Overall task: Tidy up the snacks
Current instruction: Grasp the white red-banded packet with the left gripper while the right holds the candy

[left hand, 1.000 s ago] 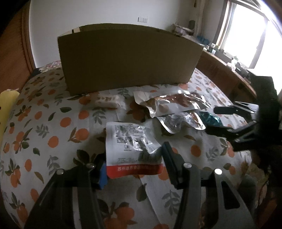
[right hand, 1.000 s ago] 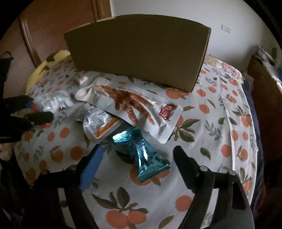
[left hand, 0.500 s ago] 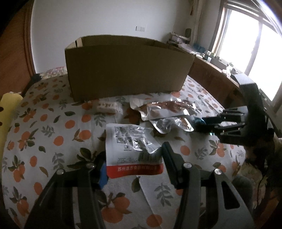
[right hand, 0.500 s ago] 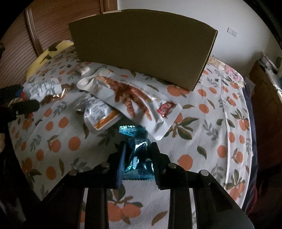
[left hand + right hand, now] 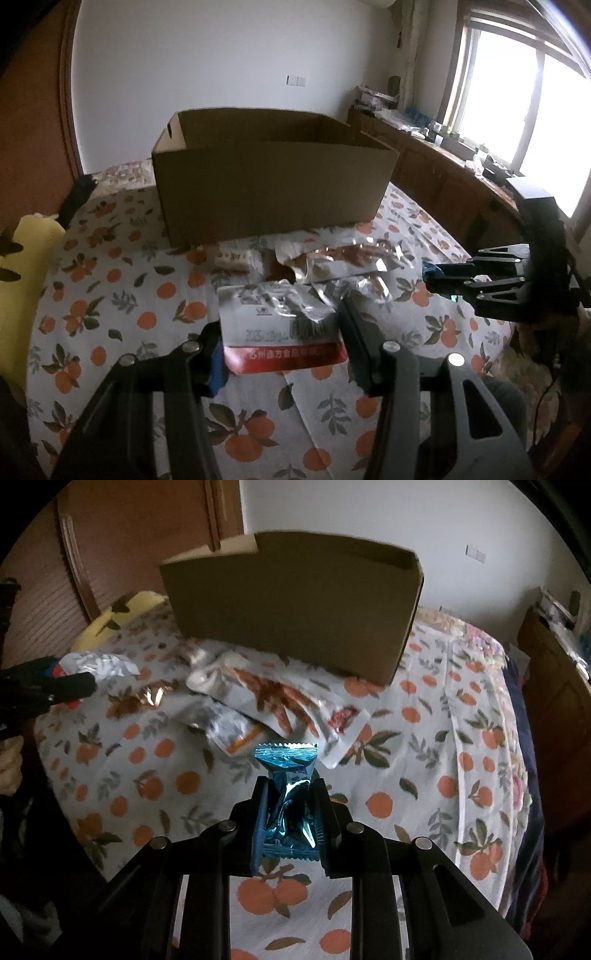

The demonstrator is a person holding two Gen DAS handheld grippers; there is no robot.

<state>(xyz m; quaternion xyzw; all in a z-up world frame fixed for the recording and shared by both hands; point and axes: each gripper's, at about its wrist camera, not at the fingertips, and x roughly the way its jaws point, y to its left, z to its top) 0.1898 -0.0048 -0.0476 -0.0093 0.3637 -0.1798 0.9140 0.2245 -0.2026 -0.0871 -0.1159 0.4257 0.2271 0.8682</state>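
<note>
At the left edge of the right wrist view, your left gripper [image 5: 55, 686] comes in dark, clenched across a white-and-red pouch [image 5: 99, 666]. In its own view that white-and-red pouch [image 5: 282, 330] hangs between the fingers at lower centre, pinched by its side edges, seemingly so the flat packet stays spread and will slide into a box without folding.

Moving right, the cardboard box [image 5: 295, 605] sits open-topped in the upper middle of the frame on the orange-print bedspread [image 5: 424, 738]. Your likely destination, it is placed within easy reach of both hands.

Just below it lies the clear bag of reddish strips [image 5: 273, 698] with a smaller silver packet [image 5: 232, 727] partly tucked under it. Both still rest on the bedspread, so most of the sorting looks undone.

At lower centre your right gripper [image 5: 290, 823] has just closed its jaws on the blue foil snack [image 5: 288, 794]. It is squeezed at its waist with the crimped end pointing up toward the box, a grip that should let you drop it in end-first.
</note>
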